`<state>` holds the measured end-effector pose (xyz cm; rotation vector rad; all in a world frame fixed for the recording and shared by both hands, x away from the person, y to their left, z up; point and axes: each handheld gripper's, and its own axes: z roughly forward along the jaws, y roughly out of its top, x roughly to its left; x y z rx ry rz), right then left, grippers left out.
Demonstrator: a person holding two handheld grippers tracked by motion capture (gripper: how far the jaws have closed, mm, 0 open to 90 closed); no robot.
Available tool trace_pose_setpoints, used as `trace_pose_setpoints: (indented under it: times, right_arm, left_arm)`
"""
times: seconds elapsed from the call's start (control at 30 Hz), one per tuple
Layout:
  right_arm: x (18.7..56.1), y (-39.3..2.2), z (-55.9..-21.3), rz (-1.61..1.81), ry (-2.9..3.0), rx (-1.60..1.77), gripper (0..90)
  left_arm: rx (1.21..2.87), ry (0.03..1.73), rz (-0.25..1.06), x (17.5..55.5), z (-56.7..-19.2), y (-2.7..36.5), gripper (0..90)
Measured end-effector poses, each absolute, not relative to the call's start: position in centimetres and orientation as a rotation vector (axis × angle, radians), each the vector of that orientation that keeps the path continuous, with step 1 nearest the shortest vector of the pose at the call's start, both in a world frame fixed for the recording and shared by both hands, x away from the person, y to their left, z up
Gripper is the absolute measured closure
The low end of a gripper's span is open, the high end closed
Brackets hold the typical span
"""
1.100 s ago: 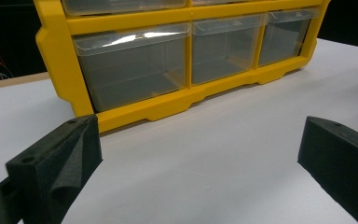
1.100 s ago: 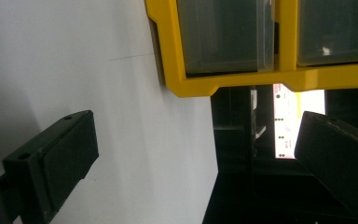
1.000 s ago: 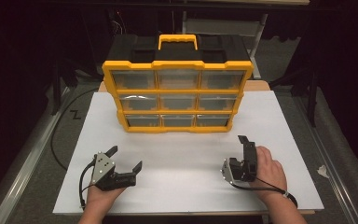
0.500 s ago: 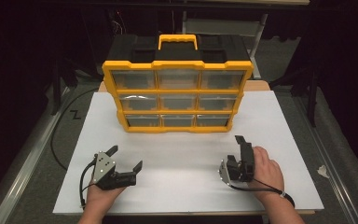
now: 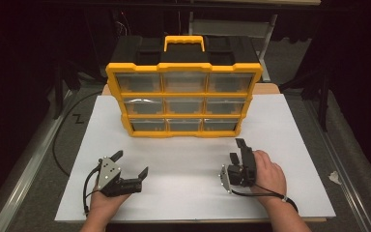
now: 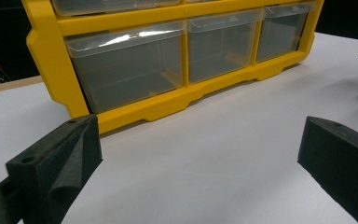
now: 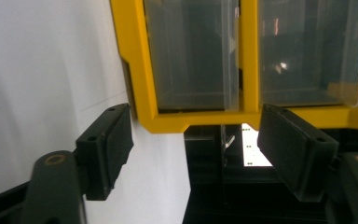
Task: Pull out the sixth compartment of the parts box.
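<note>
A yellow and black drawer cabinet [image 5: 183, 87] with clear drawers stands at the back of the white tabletop [image 5: 183, 193]. My left gripper [image 5: 131, 163] rests at the front left, open wide, jaws pointing toward the cabinet. In the left gripper view the left gripper [image 6: 200, 144] has bare tabletop in its gap and faces the cabinet's bottom row of drawers [image 6: 130, 70]. My right gripper [image 5: 237, 150] sits at the front right, rolled onto its side. Its jaws have just been closing and stand partly open with nothing between them. In the right gripper view the right gripper [image 7: 193, 135] looks at the cabinet's yellow frame [image 7: 140, 70].
A black cable [image 5: 60, 145] loops over the grey floor left of the table, beside a metal rail [image 5: 26, 169]. A small crumpled white scrap [image 5: 334, 177] lies on the floor at the right. Dark frames and stands rise behind the cabinet.
The right gripper's jaws have drawn closer together, and that hand has shifted slightly left. The left gripper and the cabinet have not moved.
</note>
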<state>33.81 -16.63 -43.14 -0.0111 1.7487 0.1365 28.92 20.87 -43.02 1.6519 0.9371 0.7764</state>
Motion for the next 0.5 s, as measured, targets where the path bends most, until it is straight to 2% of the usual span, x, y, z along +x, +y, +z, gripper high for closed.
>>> trace_pose_setpoints:
  times: [0.07, 0.5]
  right_arm:
    - [33.9, -16.3, -42.8, 0.144, 1.725, -0.008, 37.3]
    - [35.4, -14.8, -40.3, 0.158, 1.648, 0.012, 47.3]
  left_arm:
    - [1.651, 0.934, 0.777, 28.9, -43.0, 20.8, 0.2]
    - [1.655, 0.921, 0.775, 28.9, -43.1, 20.7, 0.2]
